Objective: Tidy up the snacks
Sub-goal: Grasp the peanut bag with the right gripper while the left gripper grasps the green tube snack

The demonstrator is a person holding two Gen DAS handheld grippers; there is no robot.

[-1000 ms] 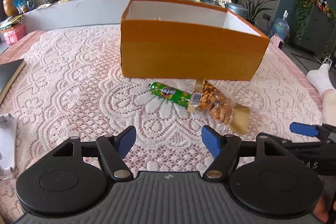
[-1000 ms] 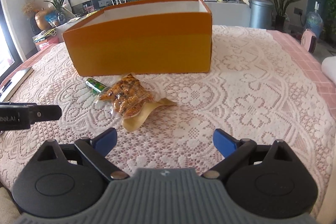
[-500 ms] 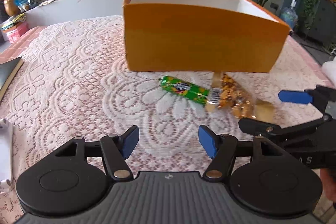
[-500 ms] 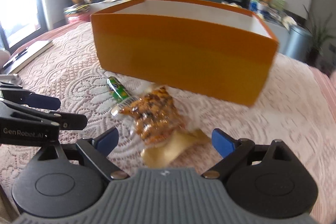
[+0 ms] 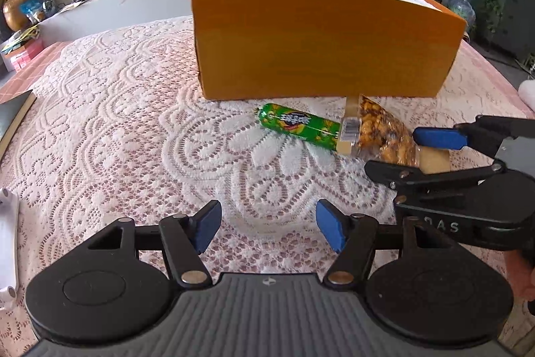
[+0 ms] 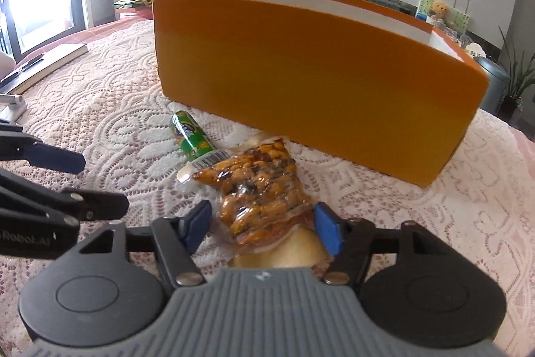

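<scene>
Flanking nut pack [image 6: 257, 189]: green roll [image 6: 192, 136], orange box [image 6: 317, 89].

Nut pouch [image 6: 259, 189], green roll [image 6: 190, 136] (flat) before orange box [image 6: 317, 82]

Candy tube [image 5: 298, 125] left of nut bag [image 5: 381, 136], before box [image 5: 321, 49].

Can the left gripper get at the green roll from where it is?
Probably yes: the left gripper stands open over bare lace, and the green roll lies unobstructed ahead, beside the nut bag.
</scene>
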